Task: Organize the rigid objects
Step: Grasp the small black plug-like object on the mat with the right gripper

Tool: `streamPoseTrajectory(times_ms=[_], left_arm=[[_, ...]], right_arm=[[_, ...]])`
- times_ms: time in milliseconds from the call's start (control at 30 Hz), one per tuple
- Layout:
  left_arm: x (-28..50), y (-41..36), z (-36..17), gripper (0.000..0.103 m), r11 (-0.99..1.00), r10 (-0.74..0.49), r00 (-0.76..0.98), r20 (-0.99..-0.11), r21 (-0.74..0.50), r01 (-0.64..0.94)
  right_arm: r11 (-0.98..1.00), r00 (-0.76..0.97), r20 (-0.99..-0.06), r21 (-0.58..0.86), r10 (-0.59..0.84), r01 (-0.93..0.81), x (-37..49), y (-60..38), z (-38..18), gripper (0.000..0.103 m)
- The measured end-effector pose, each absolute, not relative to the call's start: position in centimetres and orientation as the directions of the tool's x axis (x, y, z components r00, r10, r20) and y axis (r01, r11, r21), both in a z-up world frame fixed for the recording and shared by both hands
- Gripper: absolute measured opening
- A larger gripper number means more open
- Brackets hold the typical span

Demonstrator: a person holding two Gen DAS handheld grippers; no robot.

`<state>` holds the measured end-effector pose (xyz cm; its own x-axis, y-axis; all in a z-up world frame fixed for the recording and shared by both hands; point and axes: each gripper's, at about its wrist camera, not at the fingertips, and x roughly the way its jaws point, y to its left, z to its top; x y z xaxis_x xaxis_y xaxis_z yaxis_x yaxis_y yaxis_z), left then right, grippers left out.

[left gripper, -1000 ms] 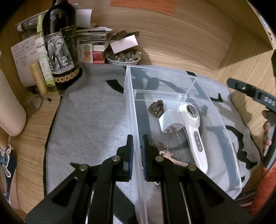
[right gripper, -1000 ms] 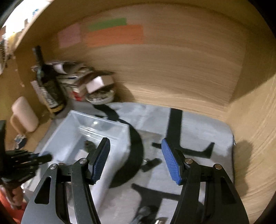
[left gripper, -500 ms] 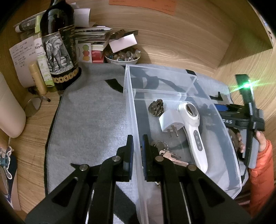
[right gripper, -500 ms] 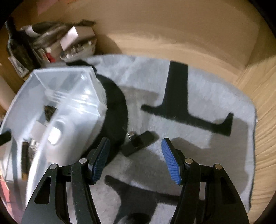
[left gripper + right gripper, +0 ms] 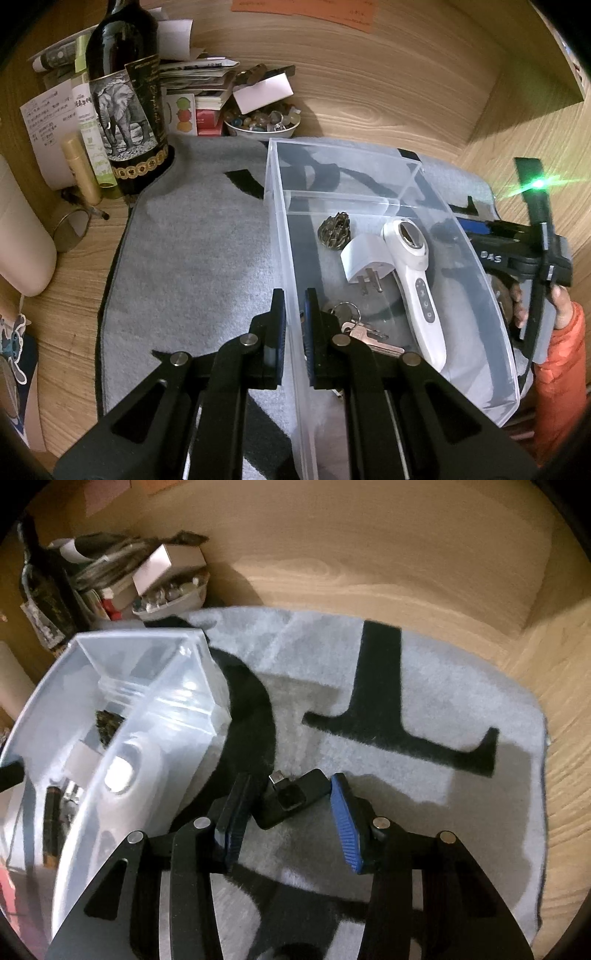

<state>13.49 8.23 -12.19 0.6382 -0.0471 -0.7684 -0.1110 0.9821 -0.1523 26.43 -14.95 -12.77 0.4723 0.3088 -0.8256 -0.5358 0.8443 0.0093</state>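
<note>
Wood-grain desk and wall panels close in around a grey mat (image 5: 424, 686) with black markings, where a clear plastic bin (image 5: 291, 236) sits. From the left wrist you see the left gripper (image 5: 293, 332) clamped on the bin's near wall, one finger inside and one outside; in the bin lie a white handheld device (image 5: 417, 288), a white plug adapter (image 5: 362, 258), keys (image 5: 354, 325) and a dark pinecone-like lump (image 5: 335, 230). Only the right wrist shows the small black USB dongle (image 5: 291, 801) on the mat just beside the bin, lying between the parted fingers of the right gripper (image 5: 288, 812), not yet pinched.
</note>
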Motion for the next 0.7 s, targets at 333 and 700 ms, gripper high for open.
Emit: streamPoseTrajectory(times_ms=[333, 700], left_arm=[[13.4, 8.3, -12.2, 0.009, 0.981, -0.044, 0.644, -0.764, -0.155, -0.116], [13.3, 8.5, -12.3, 0.009, 0.979, -0.051, 0.646, -0.762, -0.166, -0.117]], right_arm=[[0.827, 0.554, -0.737, 0.013, 0.388, -0.562, 22.8, -15.7, -7.1, 0.04], [0.766, 0.57, -0.667, 0.0, 0.48, -0.643, 19.4, -12.9, -3.6, 0.04]])
